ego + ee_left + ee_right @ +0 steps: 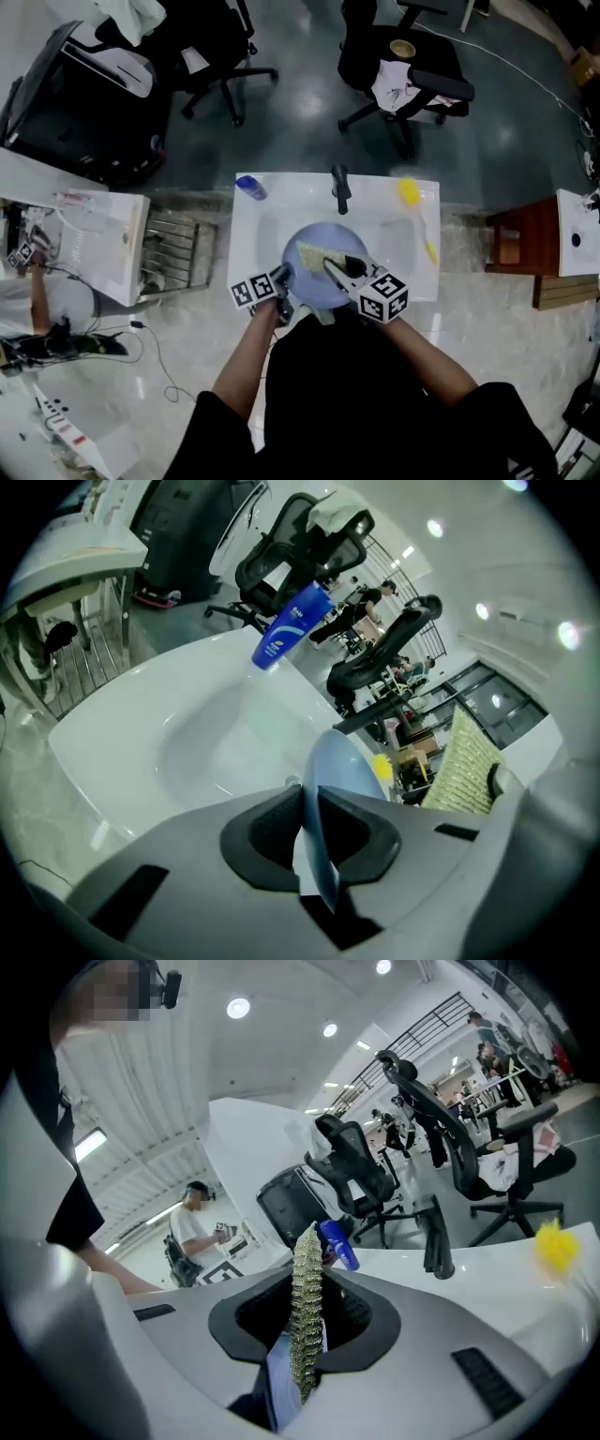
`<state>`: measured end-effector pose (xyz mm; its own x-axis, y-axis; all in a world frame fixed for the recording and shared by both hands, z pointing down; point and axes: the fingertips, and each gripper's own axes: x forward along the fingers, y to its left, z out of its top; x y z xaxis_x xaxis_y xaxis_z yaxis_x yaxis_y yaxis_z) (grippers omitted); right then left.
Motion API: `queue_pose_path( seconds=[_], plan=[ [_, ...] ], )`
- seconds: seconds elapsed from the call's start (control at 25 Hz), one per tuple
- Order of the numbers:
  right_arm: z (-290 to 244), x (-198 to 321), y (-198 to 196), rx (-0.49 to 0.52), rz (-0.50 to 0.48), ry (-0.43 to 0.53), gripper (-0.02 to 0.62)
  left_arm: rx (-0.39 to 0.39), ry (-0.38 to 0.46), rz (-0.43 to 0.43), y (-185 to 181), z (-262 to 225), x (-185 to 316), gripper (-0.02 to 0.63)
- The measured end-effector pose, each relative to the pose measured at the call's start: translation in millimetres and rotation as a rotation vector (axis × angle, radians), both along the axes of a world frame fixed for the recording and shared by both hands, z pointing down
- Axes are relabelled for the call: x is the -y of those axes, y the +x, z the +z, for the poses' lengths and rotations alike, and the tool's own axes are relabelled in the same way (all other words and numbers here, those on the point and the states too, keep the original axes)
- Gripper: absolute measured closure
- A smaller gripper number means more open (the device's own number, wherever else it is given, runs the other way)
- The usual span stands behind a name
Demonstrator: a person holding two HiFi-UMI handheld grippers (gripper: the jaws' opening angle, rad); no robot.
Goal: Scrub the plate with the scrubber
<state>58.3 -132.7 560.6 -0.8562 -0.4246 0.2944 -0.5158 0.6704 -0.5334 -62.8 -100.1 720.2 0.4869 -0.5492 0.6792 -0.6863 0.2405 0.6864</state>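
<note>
A light-blue plate (314, 277) is held over the white sink (253, 244). My left gripper (281, 278) is shut on its left rim; in the left gripper view the plate (330, 789) stands edge-on between the pads. My right gripper (339, 272) is shut on a yellow-green scrubber (314, 255), which lies on the plate's upper face. In the right gripper view the scrubber (306, 1316) stands upright between the jaws, with a sliver of the plate (279, 1382) below it. The scrubber (461, 766) also shows at the right of the left gripper view.
A black faucet (340, 187) stands at the sink's back edge. A blue tube (250, 187) lies at the back left corner, a yellow brush (412, 202) at the back right. Office chairs (398, 66) stand beyond the sink; a metal rack (178, 248) is to its left.
</note>
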Motion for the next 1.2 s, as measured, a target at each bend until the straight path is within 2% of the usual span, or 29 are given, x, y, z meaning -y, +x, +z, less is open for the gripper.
queue_pose_path(
  seconds=[0.28,0.44,0.56,0.72,0.84,1.0,1.2],
  plan=[
    [-3,-19,-63,-0.035,-0.077,0.030,0.532,-0.055,0.072,0.004,-17,-38,-21,0.578],
    [0,-32,-96,-0.079,-0.155,0.075,0.532,-0.039,0.122,0.040,-32,-56,-33,0.578],
    [3,-37,-114,-0.099,-0.174,0.095,0.532,-0.041,0.148,0.045,-42,-65,-41,0.578],
    [8,-39,-126,-0.142,-0.165,0.128,0.531,-0.075,0.165,0.017,-55,-74,-49,0.578],
    [12,-39,-128,-0.222,-0.158,0.186,0.529,-0.090,0.185,0.014,-59,-79,-52,0.578],
    [13,-35,-128,-0.323,-0.122,0.270,0.529,-0.105,0.200,0.050,-54,-87,-57,0.578],
    [11,-26,-122,-0.388,-0.074,0.362,0.529,-0.122,0.203,0.055,-44,-93,-54,0.578]
  ],
)
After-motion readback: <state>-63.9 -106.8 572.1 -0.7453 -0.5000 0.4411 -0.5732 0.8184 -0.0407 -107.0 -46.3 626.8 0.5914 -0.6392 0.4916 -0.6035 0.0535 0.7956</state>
